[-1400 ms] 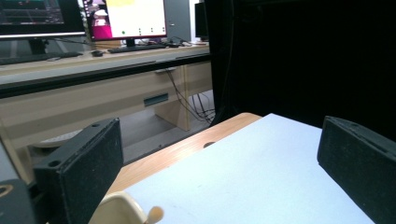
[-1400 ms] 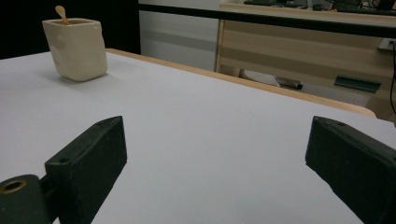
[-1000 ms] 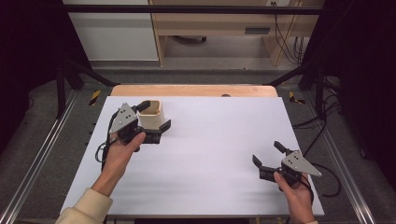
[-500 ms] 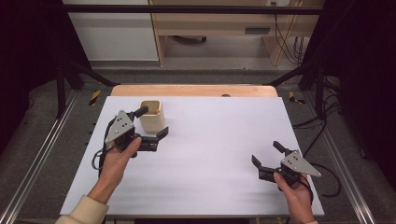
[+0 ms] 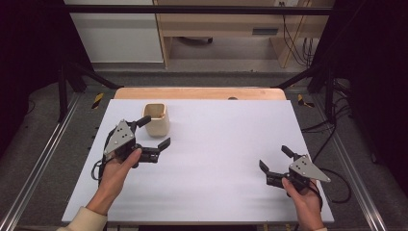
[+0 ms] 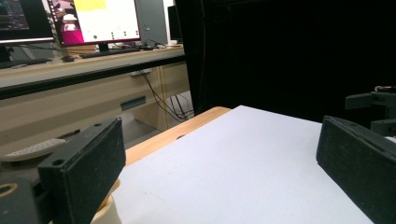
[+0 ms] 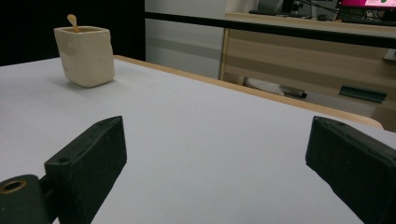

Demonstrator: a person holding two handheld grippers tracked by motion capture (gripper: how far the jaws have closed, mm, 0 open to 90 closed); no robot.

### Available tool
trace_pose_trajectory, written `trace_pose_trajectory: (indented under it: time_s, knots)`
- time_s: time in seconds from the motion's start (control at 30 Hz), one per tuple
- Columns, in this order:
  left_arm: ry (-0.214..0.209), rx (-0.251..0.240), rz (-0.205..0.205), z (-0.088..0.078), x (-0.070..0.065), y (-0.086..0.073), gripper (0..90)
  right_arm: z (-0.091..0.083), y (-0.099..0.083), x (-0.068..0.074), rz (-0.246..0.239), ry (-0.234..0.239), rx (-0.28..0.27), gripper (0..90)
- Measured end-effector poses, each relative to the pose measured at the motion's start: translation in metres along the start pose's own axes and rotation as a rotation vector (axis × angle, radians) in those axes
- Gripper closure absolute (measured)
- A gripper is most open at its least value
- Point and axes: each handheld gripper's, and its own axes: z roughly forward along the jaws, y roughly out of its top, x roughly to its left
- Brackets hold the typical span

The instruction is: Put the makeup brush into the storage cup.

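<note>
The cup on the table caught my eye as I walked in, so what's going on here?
A person holds a hand-held gripper in each hand over a white table. The left hand-held gripper is open, just beside the cream cup at the far left, not gripping it. A small stick pokes out of the cup. The right hand-held gripper is open too, near the table's right front, holding nothing.

Cream cup (image 6: 105,212) mostly hidden behind the left gripper's near jaw and cut by the bottom edge (left gripper view), stick (image 7: 73,21) in the cup showing just its tip, monitor (image 6: 95,21) text too blurred to read
</note>
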Motion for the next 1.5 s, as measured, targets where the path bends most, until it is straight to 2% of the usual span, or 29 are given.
trace_pose_trajectory:
  time_s: [0.2,0.6,0.97,1.5]
  knots:
    - [-0.028,0.009,0.003,0.001,-0.003,-0.006,1.1,0.000,0.000,0.000,-0.001,0.000,0.000,5.7]
    - [-0.042,0.039,0.013,-0.004,-0.007,-0.022,2.0,0.000,0.000,0.000,-0.001,0.002,0.001,5.7]
    - [-0.039,0.070,0.011,-0.008,-0.011,-0.039,2.1,-0.001,0.000,0.000,-0.001,0.000,0.002,5.6]
    - [-0.017,0.091,0.004,-0.025,-0.008,-0.055,2.1,0.000,0.000,0.000,-0.007,0.004,0.006,5.6]
